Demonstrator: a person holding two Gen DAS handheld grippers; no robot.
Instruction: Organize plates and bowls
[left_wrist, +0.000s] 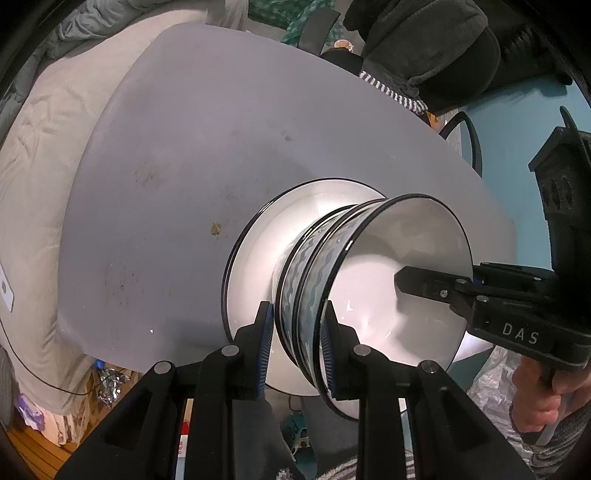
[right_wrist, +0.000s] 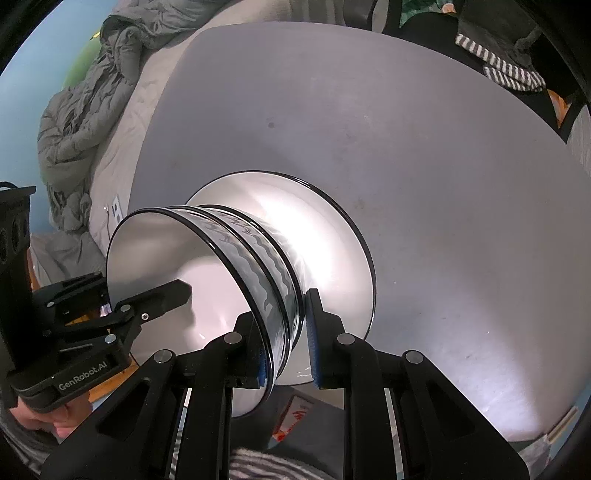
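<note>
A stack of bowls (left_wrist: 306, 266) with black rims and a blue-grey wave pattern sits low over the middle of a white, black-rimmed plate (left_wrist: 255, 258) on the grey table (left_wrist: 184, 147). I cannot tell whether the stack touches the plate. My left gripper (left_wrist: 297, 339) is shut on the stack's near wall, with one pad inside and one outside. My right gripper (left_wrist: 410, 282) clamps the opposite wall, one finger showing inside the top bowl. In the right wrist view my right gripper (right_wrist: 286, 343) pinches the bowls (right_wrist: 258, 251) above the plate (right_wrist: 332, 240), and the left gripper (right_wrist: 181, 291) reaches into the bowl.
The round table (right_wrist: 406, 147) shows bare grey surface beyond the plate. Rumpled grey bedding (right_wrist: 81, 110) lies past its left edge. A striped cloth (right_wrist: 509, 70) and dark clothes on a chair (left_wrist: 424, 44) crowd the far right. A hand (left_wrist: 543, 391) holds the right gripper.
</note>
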